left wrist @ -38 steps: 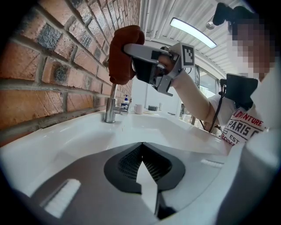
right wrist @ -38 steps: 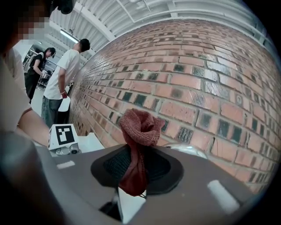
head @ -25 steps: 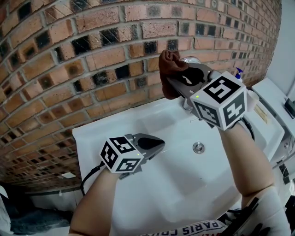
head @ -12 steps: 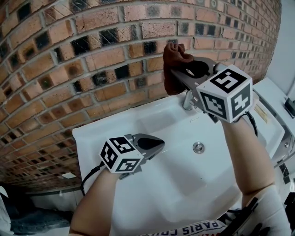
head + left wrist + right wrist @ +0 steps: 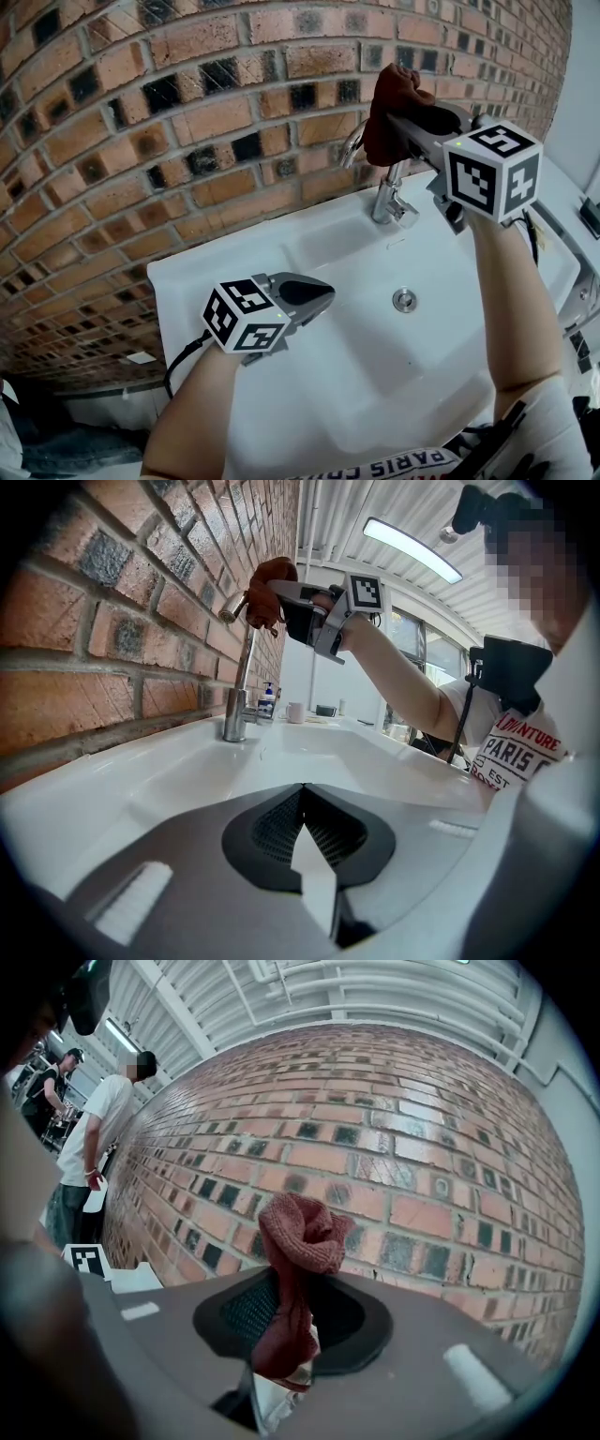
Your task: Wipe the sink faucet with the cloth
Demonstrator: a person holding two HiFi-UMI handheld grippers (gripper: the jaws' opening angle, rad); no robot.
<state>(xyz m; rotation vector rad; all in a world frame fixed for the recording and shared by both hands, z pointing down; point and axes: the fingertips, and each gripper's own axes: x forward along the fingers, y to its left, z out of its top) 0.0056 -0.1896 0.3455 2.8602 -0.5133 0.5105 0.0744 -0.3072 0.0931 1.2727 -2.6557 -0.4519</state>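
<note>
A chrome faucet rises from the back of the white sink; its curved spout shows just left of the cloth. My right gripper is shut on a dark red knitted cloth, held against the top of the spout by the brick wall. In the right gripper view the cloth bunches between the jaws. In the left gripper view the faucet stands ahead, with the cloth at its top. My left gripper hovers shut and empty over the sink's left part.
A brick wall backs the sink. The drain sits mid-basin. A white cistern and a soap bottle stand at the right. A person stands far off in the right gripper view.
My right gripper has moved up and to the right with the cloth, uncovering the faucet's base and spout curve. The left gripper has stayed still.
</note>
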